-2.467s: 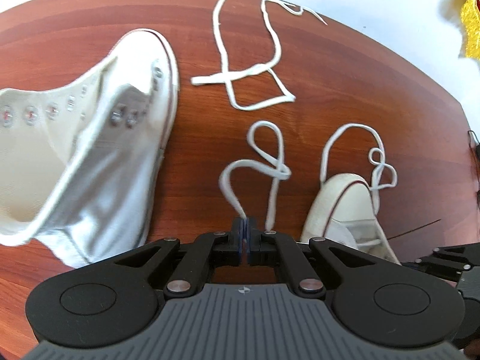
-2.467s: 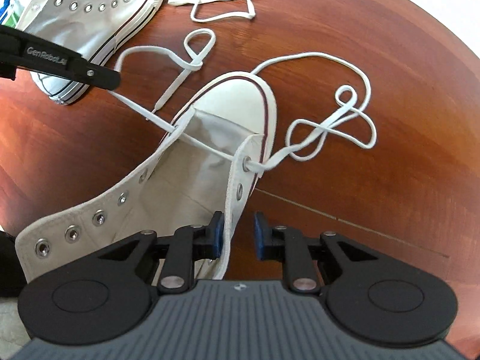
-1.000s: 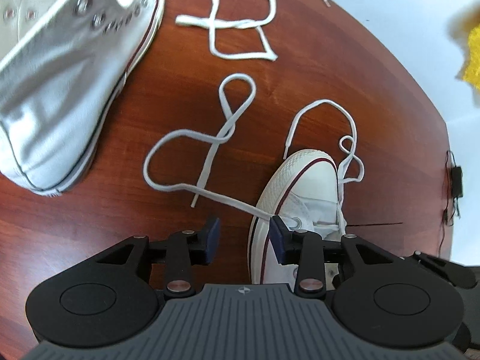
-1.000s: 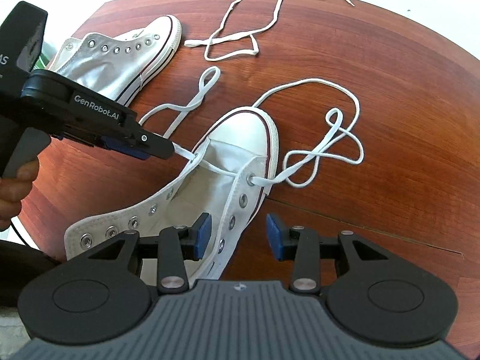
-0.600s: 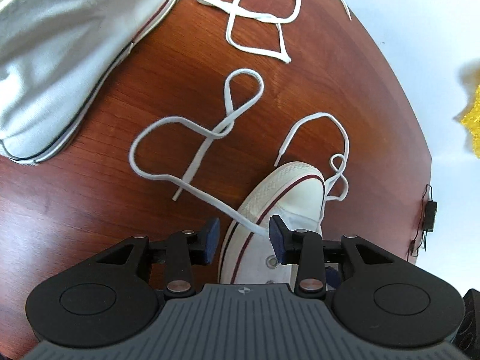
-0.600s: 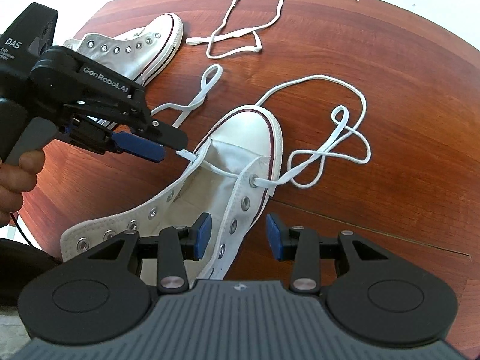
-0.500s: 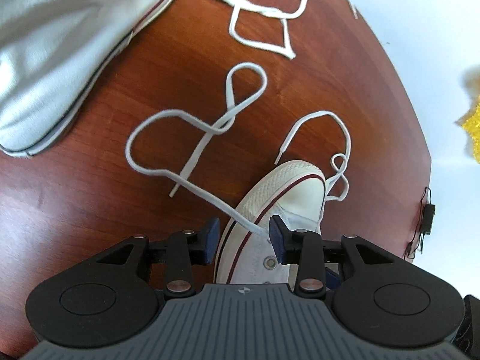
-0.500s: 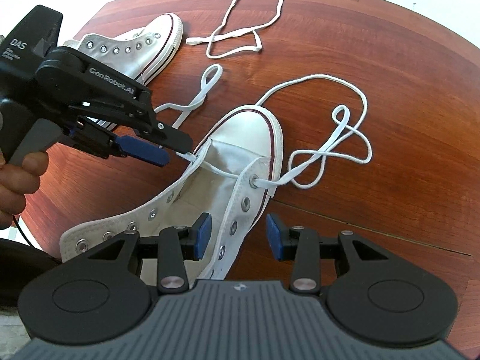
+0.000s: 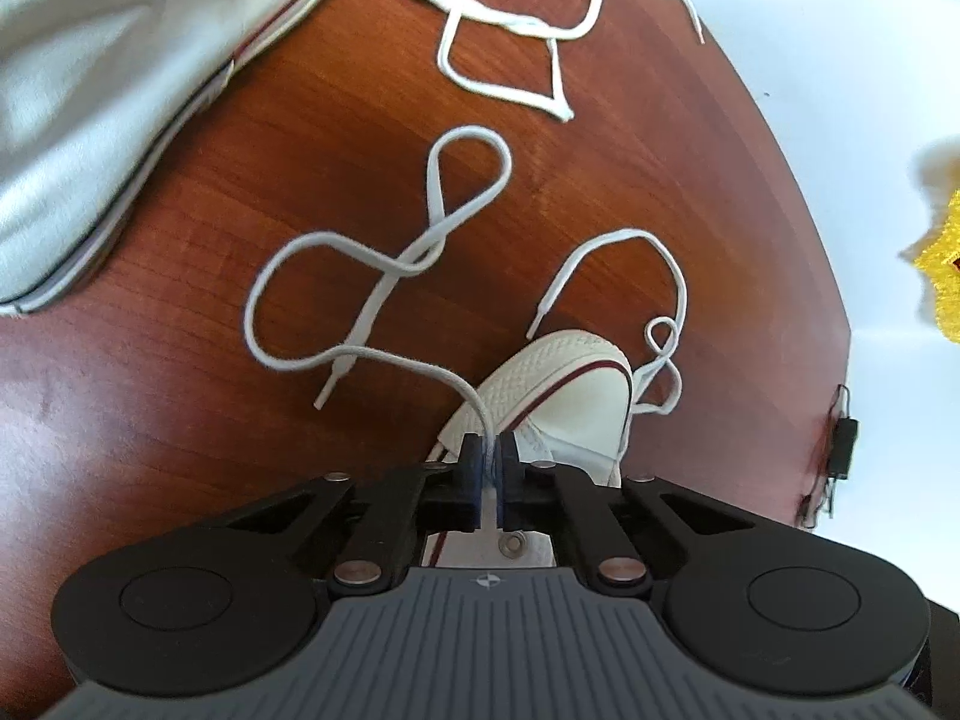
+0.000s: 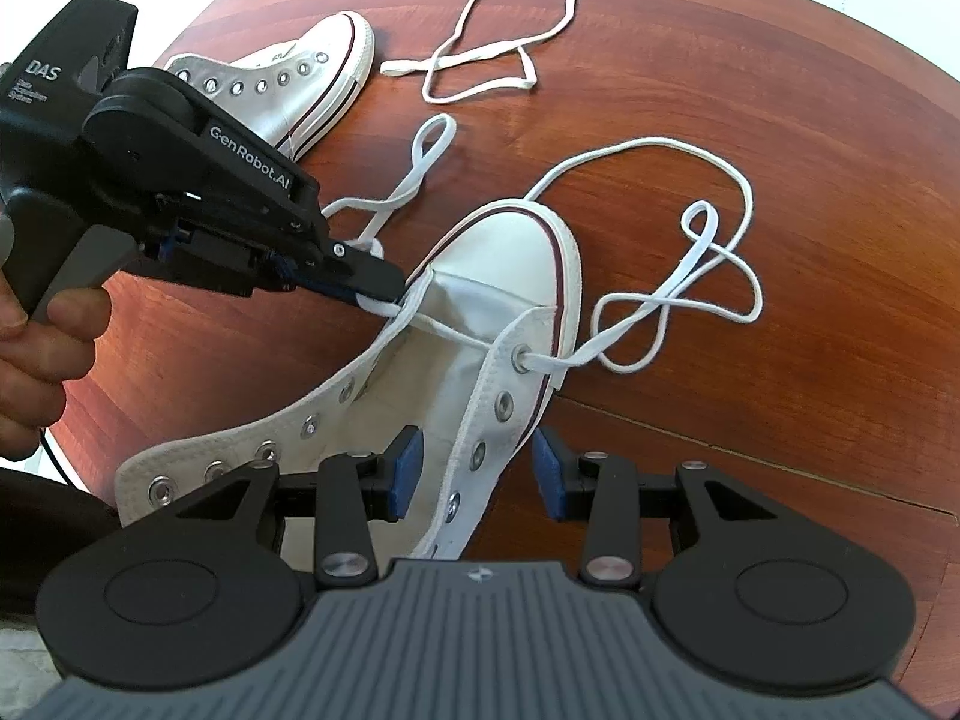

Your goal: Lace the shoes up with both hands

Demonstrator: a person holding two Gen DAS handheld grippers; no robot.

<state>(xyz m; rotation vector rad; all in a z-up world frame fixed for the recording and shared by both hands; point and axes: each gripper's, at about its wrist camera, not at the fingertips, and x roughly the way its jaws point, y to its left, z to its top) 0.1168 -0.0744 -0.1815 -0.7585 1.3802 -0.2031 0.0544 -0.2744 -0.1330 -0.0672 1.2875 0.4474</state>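
Both sides: left hand-held gripper [image 9: 490, 461] pinches lace [image 9: 384, 354]; right [image 10: 474, 471] gapes.

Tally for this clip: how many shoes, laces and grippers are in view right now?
Shoes: 2, the near shoe and the far shoe.
Laces: 2, the threaded lace and the loose lace.
Grippers: 2, the left gripper and the right gripper.
Total: 6.
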